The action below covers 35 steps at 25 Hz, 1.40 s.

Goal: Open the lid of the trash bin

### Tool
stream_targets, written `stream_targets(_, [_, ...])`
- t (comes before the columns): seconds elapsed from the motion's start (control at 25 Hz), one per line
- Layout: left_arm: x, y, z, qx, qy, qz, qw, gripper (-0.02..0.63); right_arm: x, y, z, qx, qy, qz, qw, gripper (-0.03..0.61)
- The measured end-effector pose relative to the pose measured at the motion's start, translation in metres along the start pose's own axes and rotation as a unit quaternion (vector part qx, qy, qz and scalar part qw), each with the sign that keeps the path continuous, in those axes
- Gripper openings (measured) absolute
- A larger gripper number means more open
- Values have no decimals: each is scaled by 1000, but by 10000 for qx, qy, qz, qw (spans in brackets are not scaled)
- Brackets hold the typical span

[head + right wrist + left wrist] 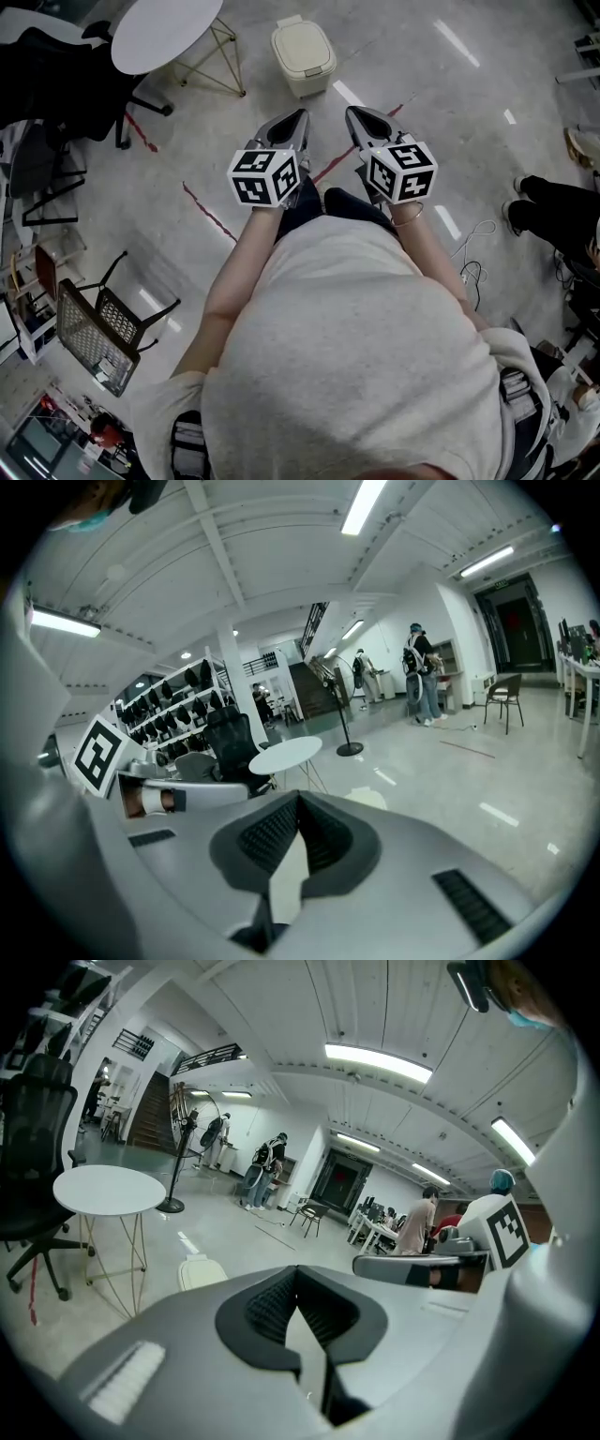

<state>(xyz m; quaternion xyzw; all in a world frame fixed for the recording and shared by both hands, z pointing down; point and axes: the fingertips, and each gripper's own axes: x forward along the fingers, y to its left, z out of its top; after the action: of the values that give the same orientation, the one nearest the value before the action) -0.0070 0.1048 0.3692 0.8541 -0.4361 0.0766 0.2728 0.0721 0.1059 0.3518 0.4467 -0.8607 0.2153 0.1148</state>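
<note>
Head view: a person in a grey shirt holds the left gripper [300, 116] and the right gripper [352, 112] side by side over a pale floor marked with red tape lines [208, 213]. Both tips point toward the cream trash bin [303, 56], which stands on the floor ahead of them, lid down, just right of a round white table [164, 33]. In each gripper view the two black ribbed jaws are pressed together at their tips with nothing between them, and the bin shows beyond, apart from both; a black office chair [56, 80] stands left of the table.
</note>
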Motion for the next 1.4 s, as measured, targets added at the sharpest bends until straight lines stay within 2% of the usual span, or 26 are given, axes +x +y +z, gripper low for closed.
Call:
stream_targets(0.12, [12,11,9,-57,-110,-54,9999,9,16,-6,2,-22,25,2,10000,8])
stream_targets(0.32, [44,44,31,92,-151,-105,9998,9,55,-27,13,-9,46,-126,9999,8])
stream_targets(0.56, [99,85,79,26,-71,-294,9995,9,110,-51,52,-71,33,-251,9997,8])
stream_targets(0.8, [138,111,120,364,-32,-525,9979,9,153,-73,93,-16,-175,-475,9987,8])
stream_targets(1.12, [165,152,125,123,255,-601,9978,9,188,-105,105,294,-141,-846,9959,8])
stream_targets(1.4, [180,156,112,-45,472,-660,9967,9,198,-112,88,365,185,-807,9959,8])
